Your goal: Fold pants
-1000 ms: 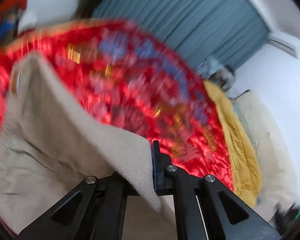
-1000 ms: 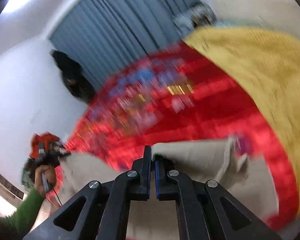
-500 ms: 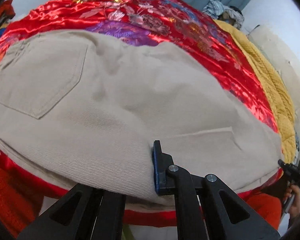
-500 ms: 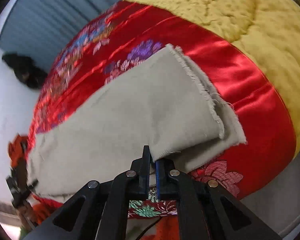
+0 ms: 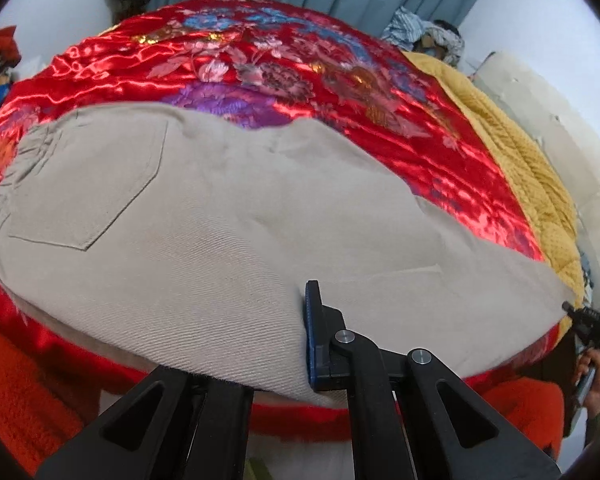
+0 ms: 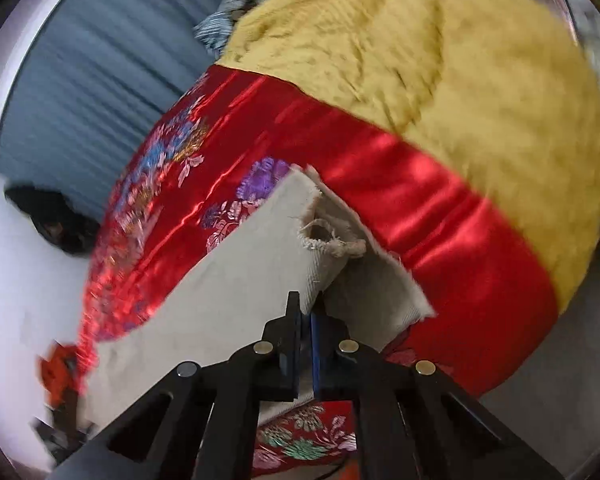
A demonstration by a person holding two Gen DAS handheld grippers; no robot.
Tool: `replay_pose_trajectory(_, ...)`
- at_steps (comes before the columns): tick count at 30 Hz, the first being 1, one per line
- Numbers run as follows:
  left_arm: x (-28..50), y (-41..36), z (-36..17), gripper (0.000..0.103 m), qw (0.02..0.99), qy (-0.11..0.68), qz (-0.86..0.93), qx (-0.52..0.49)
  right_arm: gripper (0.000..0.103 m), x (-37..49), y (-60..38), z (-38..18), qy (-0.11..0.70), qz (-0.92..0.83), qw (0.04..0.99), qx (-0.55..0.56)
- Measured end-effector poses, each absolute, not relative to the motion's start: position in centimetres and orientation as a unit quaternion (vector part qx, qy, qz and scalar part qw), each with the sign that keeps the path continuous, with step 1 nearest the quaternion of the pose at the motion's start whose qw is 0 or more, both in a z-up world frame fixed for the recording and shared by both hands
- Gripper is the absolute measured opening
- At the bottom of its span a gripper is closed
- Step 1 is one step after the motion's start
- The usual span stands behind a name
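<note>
Left wrist view: the beige pants (image 5: 228, 216) now lie flat across the red satin bedspread (image 5: 300, 64), where a second ago they hung in mid-air as a blurred sheet; the swing is over, so the lengthwise fold looks laid down, back pocket up at 9 o'clock. The left gripper (image 5: 276, 332) pinches the near edge at 6 o'clock: one blue-padded finger shows on top of the cloth and the other is hidden beneath it, so the fingers are closed on fabric. The pants' near edge runs right along the bed's front edge, with little room to pull back; toward 12 o'clock the bedspread lies open, and a yellow blanket (image 5: 532, 168) borders it at 3 o'clock. The other hand with its tool shows at 4 o'clock, past the leg end. Right wrist view: the picture is motion-blurred, and the frayed hem (image 6: 324, 236) has changed since half a second ago, from lying flat to being lifted and curled over. The right gripper (image 6: 305, 320) has its fingers nearly together, a fold of the upper leg caught between them at 6 o'clock, while the lower layer stays on the bed. That suggests the crosswise fold toward the waistband is starting. The yellow blanket fills 12 to 3 o'clock, just beyond the hem; free room lies toward 9 o'clock.
</note>
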State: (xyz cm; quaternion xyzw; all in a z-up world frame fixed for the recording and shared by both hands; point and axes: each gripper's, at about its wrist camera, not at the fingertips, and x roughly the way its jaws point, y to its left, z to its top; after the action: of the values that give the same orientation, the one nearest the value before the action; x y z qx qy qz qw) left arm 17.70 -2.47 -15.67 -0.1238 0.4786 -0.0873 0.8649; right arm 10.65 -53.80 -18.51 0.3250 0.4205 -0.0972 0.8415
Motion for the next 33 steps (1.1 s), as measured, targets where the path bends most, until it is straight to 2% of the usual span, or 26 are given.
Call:
replay_pose_trajectory(2,17.5,-3.0,-17.2,0.003,0.86,0.493,-0.084,-0.102,0.004,10.4,-53.3,-18.0,0.427,-0.118,0.85,0.286)
replay_pose_trajectory(7,17.6,-4.1,-19.6,0.004,0.853,0.513,-0.07,-0.057,0.004,11.1,-51.7,-20.7,0.488,-0.153,0.836,0.199)
replay_pose_trajectory(9,17.7,-4.1,-19.5,0.005,0.852,0.515,-0.07,-0.054,0.004,10.9,-51.7,-20.7,0.492,-0.16,0.836,0.184)
replay_pose_trajectory(11,17.8,-4.0,-19.6,0.012,0.85,0.52,-0.066,-0.051,0.006,11.0,-51.7,-20.9,0.499,-0.164,0.832,0.178)
replay_pose_trajectory(12,17.6,-4.0,-19.5,0.014,0.85,0.521,-0.066,-0.048,0.01,10.9,-52.0,-21.1,0.502,-0.167,0.829,0.183)
replay_pose_trajectory(13,17.3,-4.0,-19.2,0.026,0.849,0.522,-0.064,-0.041,0.02,10.7,-52.3,-21.0,0.5,-0.172,0.828,0.188)
replay_pose_trajectory(14,16.7,-3.9,-18.7,0.045,0.85,0.522,-0.06,-0.032,0.037,10.3,-52.3,-20.9,0.496,-0.179,0.828,0.19)
replay_pose_trajectory(16,15.2,-3.5,-17.6,0.06,0.857,0.513,-0.043,-0.013,0.062,9.0,-52.6,-20.0,0.473,-0.215,0.832,0.192)
replay_pose_trajectory(19,12.7,-1.9,-15.3,0.06,0.876,0.481,-0.007,-0.005,0.063,6.2,-52.8,-17.6,0.422,-0.279,0.844,0.176)
replay_pose_trajectory(23,12.9,-1.0,-12.5,0.071,0.903,0.429,0.001,-0.013,0.063,6.4,-50.1,-14.5,0.384,-0.215,0.89,0.121)
replay_pose_trajectory(26,15.7,-2.1,-13.9,0.071,0.898,0.439,-0.02,0.006,0.062,9.3,-48.1,-15.1,0.421,-0.127,0.893,0.09)
replay_pose_trajectory(30,18.9,-2.6,-19.4,0.071,0.866,0.495,0.008,0.072,0.062,12.5,-47.8,-19.0,0.501,-0.109,0.855,0.076)
replay_pose_trajectory(33,18.4,-2.8,-18.5,0.069,0.872,0.484,0.01,0.071,0.061,13.2,-48.9,-22.4,0.557,-0.113,0.816,0.105)
